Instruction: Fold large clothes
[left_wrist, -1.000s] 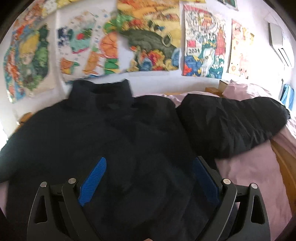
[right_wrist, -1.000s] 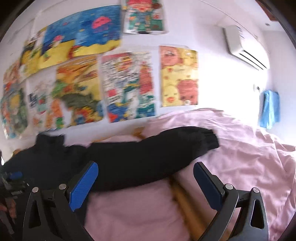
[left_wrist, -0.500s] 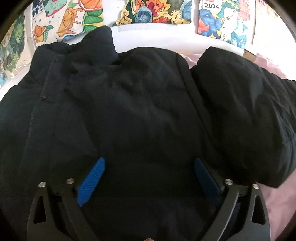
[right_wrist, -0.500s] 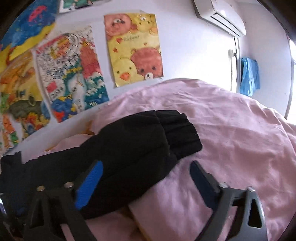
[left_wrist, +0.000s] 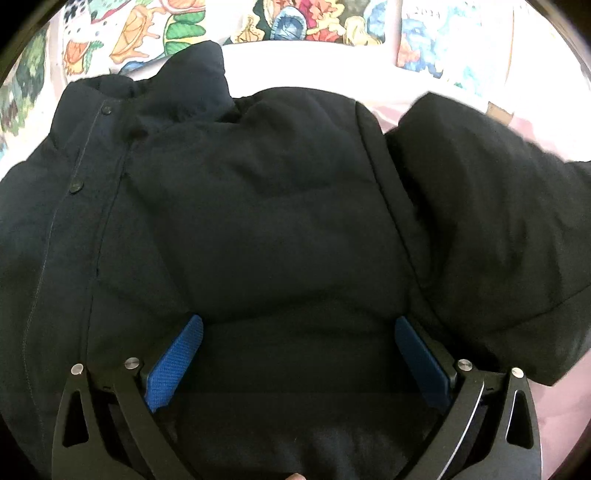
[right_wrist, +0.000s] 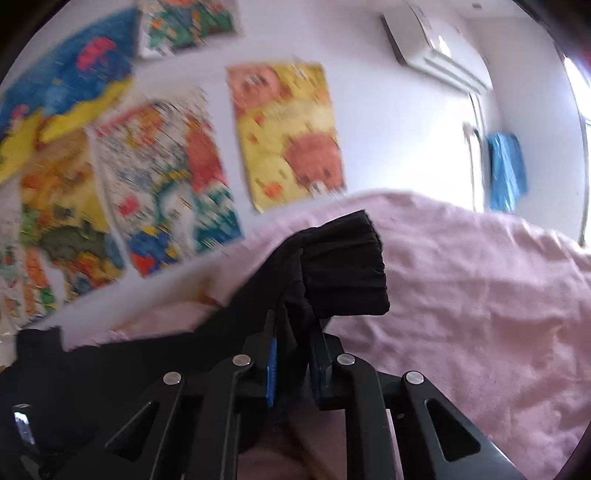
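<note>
A large black padded jacket (left_wrist: 266, 221) lies front-up on a pink bed, collar toward the wall, snap placket at the left. Its right sleeve (left_wrist: 491, 229) stretches out to the right. My left gripper (left_wrist: 299, 332) is open and pressed down on the jacket's chest, its blue pads (left_wrist: 177, 358) wide apart. My right gripper (right_wrist: 293, 332) is shut on the sleeve (right_wrist: 258, 317) just behind the ribbed cuff (right_wrist: 347, 269), and the cuff stands lifted above the sheet.
The pink sheet (right_wrist: 480, 295) covers the bed to the right. Colourful posters (right_wrist: 288, 129) line the wall behind. An air conditioner (right_wrist: 436, 48) and a blue cloth (right_wrist: 506, 170) hang at the far right. A wooden edge (left_wrist: 498, 110) shows near the wall.
My right gripper moved onto the sleeve, closed on it near the cuff and lifted it. My left gripper came down lower onto the jacket's chest, still open.
</note>
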